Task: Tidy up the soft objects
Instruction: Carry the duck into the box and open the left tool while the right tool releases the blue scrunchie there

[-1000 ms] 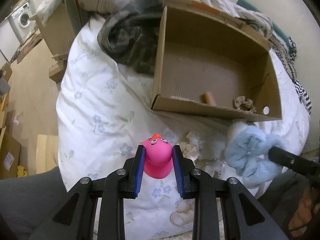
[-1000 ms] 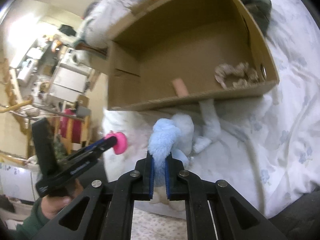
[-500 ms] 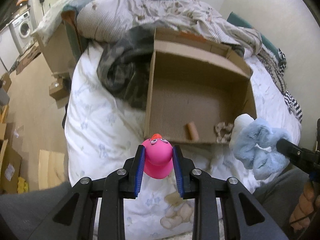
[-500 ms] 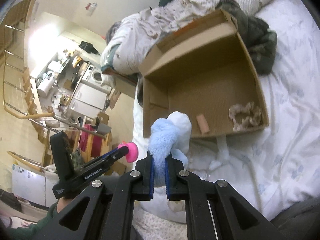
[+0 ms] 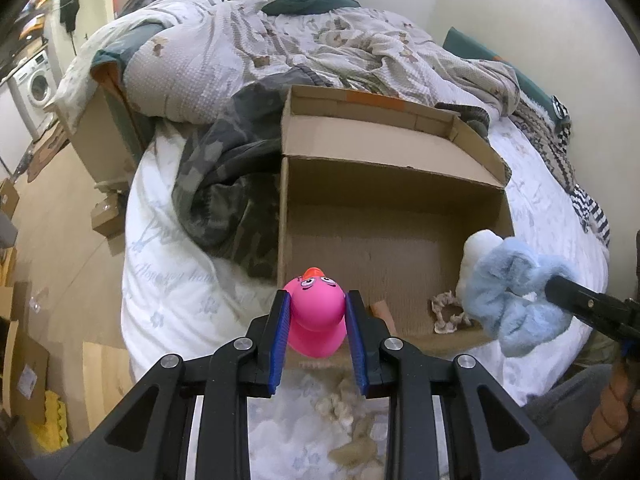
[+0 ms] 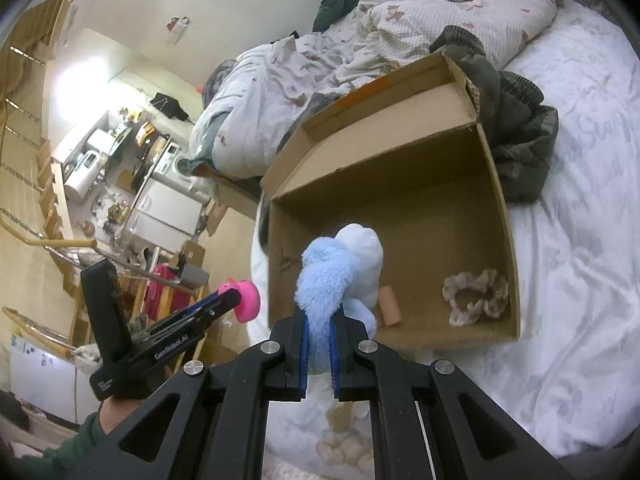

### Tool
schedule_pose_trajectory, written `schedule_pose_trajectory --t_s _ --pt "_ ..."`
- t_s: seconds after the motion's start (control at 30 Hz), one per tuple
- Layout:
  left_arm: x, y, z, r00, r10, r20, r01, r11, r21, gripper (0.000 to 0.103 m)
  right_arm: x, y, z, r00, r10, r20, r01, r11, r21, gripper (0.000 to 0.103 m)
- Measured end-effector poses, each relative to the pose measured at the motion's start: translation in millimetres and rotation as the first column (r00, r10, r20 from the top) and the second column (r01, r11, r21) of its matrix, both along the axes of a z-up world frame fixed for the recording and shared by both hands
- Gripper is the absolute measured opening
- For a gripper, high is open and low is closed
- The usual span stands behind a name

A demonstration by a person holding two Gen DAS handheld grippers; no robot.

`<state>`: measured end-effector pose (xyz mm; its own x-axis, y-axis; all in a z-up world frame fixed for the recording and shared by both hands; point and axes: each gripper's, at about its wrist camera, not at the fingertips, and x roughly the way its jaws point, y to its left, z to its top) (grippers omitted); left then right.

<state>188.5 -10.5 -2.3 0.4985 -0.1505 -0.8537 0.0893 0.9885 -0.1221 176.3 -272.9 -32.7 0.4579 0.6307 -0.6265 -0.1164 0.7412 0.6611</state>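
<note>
Bedding in white with a faint blue flower print covered the bed (image 5: 172, 280) where you worked, and an open cardboard box (image 5: 400, 248) sat on it as the place for the soft things. You had a pink rubber duck (image 5: 318, 316) pinched between the blue pads of your left tongs (image 5: 318, 336), held up in the air just short of the box's near left corner. Your right tongs (image 6: 319, 340) were pressed onto a fluffy blue and white plush toy (image 6: 340, 268), which hung over the near wall of the box, close to its inside.

Down on the box floor lay a beige scrunchie (image 6: 476, 296) near the right wall and a small tan roll (image 6: 390, 306) beside it, apart from each other. That much looked already sorted; the duck and the plush were both lifted but not yet put in, so I judged you roughly midway. A few pale, crumpled scraps (image 5: 336, 400) lay on the bed below your tongs and may have needed collecting too, though I could not tell what they were.

Beyond the box, a dark camouflage garment (image 5: 228, 184) was bunched against its left side, with a rumpled quilt (image 5: 280, 48) behind.
</note>
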Motion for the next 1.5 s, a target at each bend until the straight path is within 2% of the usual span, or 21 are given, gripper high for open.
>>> schedule_pose_trajectory --t_s 0.13,0.33,0.5,0.67,0.87,1.5 --pt "14 -3 -14 1.000 0.000 0.004 0.000 1.000 0.005 0.025 10 -3 -23 1.000 -0.025 -0.013 0.025 1.000 -0.006 0.010" --pt "31 -3 -38 0.998 0.052 -0.020 -0.053 0.997 -0.048 0.025 19 0 -58 0.995 -0.027 -0.099 0.020 0.997 -0.070 0.010" --pt "33 -16 -41 1.000 0.019 0.009 -0.019 1.000 -0.011 0.025 25 3 -71 0.990 -0.025 -0.136 0.011 0.995 -0.101 0.010" --pt "34 -26 -45 1.000 -0.010 0.024 0.010 1.000 0.027 0.025 31 3 -78 0.987 -0.035 -0.159 0.018 0.994 -0.111 0.010" --pt "35 -31 -55 1.000 -0.025 -0.005 0.025 0.999 0.023 0.025 33 8 -80 0.986 -0.030 -0.165 0.010 0.992 -0.123 0.010" --pt "35 -34 -64 0.999 -0.029 -0.020 0.030 0.999 0.038 0.025 37 11 -83 0.985 -0.034 -0.171 0.011 0.991 -0.131 0.011"
